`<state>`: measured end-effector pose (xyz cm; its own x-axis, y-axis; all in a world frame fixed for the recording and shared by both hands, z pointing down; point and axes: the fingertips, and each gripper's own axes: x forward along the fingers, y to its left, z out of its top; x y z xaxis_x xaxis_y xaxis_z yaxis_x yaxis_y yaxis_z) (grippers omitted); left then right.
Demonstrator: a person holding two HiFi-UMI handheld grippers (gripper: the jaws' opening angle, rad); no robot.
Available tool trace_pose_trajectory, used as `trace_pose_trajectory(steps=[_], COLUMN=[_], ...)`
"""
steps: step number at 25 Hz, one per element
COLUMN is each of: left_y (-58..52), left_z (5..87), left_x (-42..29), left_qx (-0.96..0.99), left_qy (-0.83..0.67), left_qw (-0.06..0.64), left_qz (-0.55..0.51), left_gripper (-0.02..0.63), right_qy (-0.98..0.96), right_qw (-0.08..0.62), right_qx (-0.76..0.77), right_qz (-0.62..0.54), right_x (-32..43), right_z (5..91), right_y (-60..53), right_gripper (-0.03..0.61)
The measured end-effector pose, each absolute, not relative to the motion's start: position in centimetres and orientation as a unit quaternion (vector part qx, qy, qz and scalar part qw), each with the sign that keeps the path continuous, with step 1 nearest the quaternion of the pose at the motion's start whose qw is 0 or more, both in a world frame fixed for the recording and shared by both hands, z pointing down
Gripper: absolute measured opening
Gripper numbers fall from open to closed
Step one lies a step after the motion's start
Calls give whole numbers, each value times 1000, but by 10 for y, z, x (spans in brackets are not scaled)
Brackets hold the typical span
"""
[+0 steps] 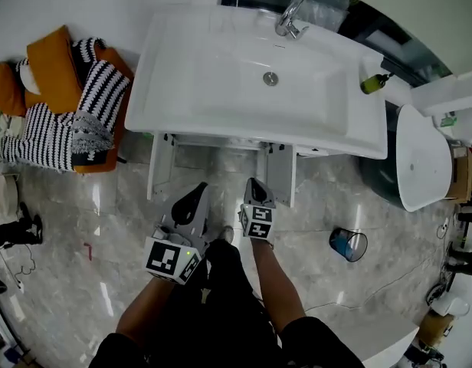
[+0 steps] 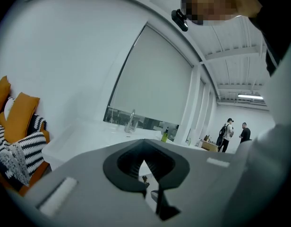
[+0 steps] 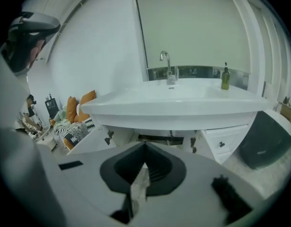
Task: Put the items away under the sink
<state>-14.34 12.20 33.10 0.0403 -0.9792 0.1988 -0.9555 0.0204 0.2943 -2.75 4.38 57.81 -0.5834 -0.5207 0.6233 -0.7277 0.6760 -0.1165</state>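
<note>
A white sink (image 1: 167, 106) stands on a white cabinet whose two doors (image 1: 155, 167) hang open toward me. In the head view my left gripper (image 1: 191, 198) and my right gripper (image 1: 255, 186) are side by side just in front of the open cabinet, close to my body. Both look shut with nothing between the jaws. The left gripper (image 2: 145, 150) points nearly level over the sink top (image 2: 89, 136). The right gripper (image 3: 144, 150) points down toward the dark cabinet opening (image 3: 159, 137) under the sink (image 3: 183, 100). What lies inside the cabinet is hidden.
A faucet (image 1: 290, 18) and a green soap bottle (image 1: 374, 83) sit on the sink. Orange cushions with a striped blanket (image 1: 67, 106) lie to the left. A small bin (image 1: 349, 244) stands on the floor at right, beside a white fixture (image 1: 421, 156). Two people (image 2: 226, 134) stand far off.
</note>
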Motion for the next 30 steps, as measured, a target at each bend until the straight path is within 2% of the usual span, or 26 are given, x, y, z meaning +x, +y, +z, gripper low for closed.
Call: trace_pose_trajectory(steps=[14, 24, 30], left_y=[141, 140, 137], left_z=[270, 235, 229], left_x=[-83, -48, -42], left_qx=[734, 770, 781], left_qy=[-658, -624, -609], left_qw=[167, 134, 134], left_qz=[-20, -30, -32], left_gripper=[5, 5, 5], right_qy=[-891, -906, -901], right_qw=[253, 174, 135], right_qx=[337, 360, 391], right_qz=[168, 140, 131], right_x=[11, 34, 51], right_z=[442, 335, 300], right_y=[103, 128, 126], right_gripper=[15, 15, 15])
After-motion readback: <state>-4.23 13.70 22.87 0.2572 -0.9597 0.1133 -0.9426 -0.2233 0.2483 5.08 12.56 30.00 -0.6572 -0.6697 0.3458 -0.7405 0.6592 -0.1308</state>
